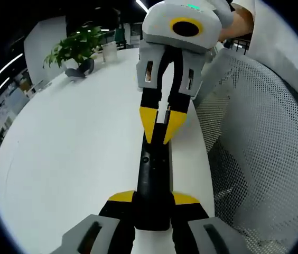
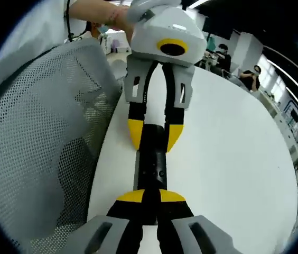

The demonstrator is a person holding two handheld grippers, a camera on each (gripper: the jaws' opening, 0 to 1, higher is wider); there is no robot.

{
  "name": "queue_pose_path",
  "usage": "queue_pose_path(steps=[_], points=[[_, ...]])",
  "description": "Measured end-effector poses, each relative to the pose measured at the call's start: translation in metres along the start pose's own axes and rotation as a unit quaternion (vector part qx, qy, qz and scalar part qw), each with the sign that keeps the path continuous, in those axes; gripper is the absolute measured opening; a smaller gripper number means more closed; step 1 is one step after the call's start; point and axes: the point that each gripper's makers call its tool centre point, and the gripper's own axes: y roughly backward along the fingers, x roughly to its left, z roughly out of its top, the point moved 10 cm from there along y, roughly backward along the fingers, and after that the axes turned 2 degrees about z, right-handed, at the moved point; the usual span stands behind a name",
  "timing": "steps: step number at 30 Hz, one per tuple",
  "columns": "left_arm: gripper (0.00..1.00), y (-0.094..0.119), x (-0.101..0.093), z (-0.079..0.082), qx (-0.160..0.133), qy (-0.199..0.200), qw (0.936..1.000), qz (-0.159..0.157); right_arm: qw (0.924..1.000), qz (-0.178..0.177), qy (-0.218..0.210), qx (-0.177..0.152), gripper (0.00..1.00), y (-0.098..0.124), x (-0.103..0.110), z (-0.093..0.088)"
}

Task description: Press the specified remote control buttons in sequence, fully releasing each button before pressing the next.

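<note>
Remote control [image 1: 152, 182]: a slim black bar-shaped handset is lying lengthwise on the white table [image 1: 75, 159], near the edge beside the chair, and both grippers are meeting over it from opposite ends; in the right gripper view the remote control [image 2: 151, 166] is showing small round buttons on its upper face.

Left gripper [image 1: 152, 200]: its yellow-tipped jaws are clamping the near end of the handset from both sides; the same tool is appearing in the right gripper view as the left gripper [image 2: 152, 135], jaws straddling the far end.

Right gripper [image 2: 151, 197]: its jaws are closing against the sides of the handset's other end; from the left gripper view the right gripper [image 1: 162, 127] is converging to a narrow point over the upper face (whether a tip is actually depressing a button cannot be told).

Handling: the handset is probably light, rigid and smooth-skinned, so it is likely to skid on the glossy tabletop; gripping the long side edges, away from the buttons, looks safest.

Materials: matte black plastic casing, pale grey gripper shells with yellow pads, a glossy white tabletop.

Surroundings: a grey mesh-backed chair [image 1: 265, 159] is standing against the table edge, and a leafy potted plant [image 1: 77, 50] is sitting at the far end.
</note>
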Motion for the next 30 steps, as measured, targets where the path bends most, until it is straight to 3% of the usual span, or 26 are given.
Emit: queue_pose_path(steps=[2,4,5,8,11,14,15,19,21,23,30], points=[[0.23,0.000,0.000,-0.001,-0.001,0.001,1.0000,0.000,0.9998,0.008,-0.015,0.006,0.04,-0.001,-0.003,0.002],[0.23,0.000,0.000,-0.001,-0.002,0.002,1.0000,0.000,0.9970,0.016,-0.075,0.013,0.04,-0.001,-0.006,0.003],[0.23,0.000,0.000,-0.001,-0.003,0.002,1.0000,0.000,0.9943,0.011,-0.105,0.018,0.04,-0.002,-0.007,0.004],[0.23,0.001,0.000,-0.001,-0.003,0.003,1.0000,0.001,0.9898,-0.007,-0.140,0.029,0.03,-0.003,-0.005,0.007],[0.23,0.001,0.000,-0.002,-0.004,0.004,1.0000,0.001,0.9816,-0.030,-0.187,0.019,0.03,-0.004,-0.002,0.006],[0.23,0.000,-0.001,-0.001,-0.003,0.002,1.0000,0.002,0.9823,-0.044,-0.182,0.011,0.03,-0.003,0.003,0.004],[0.23,0.000,-0.001,-0.001,-0.002,-0.001,1.0000,0.001,0.9862,-0.051,-0.157,0.007,0.03,-0.003,0.004,0.004],[0.23,0.000,-0.001,0.000,-0.001,0.005,1.0000,0.004,0.9879,-0.049,-0.147,0.005,0.03,-0.002,0.004,0.003],[0.23,0.000,-0.001,0.000,0.000,0.008,1.0000,0.006,0.9867,-0.063,-0.149,-0.014,0.06,-0.003,0.002,0.004],[0.23,0.000,-0.002,-0.002,-0.009,0.011,0.9999,0.008,0.9863,-0.043,-0.159,-0.007,0.05,-0.004,0.001,0.006],[0.23,0.000,-0.002,-0.004,-0.022,0.010,0.9997,0.006,0.9911,-0.032,-0.128,0.019,0.04,-0.005,-0.002,0.010]])
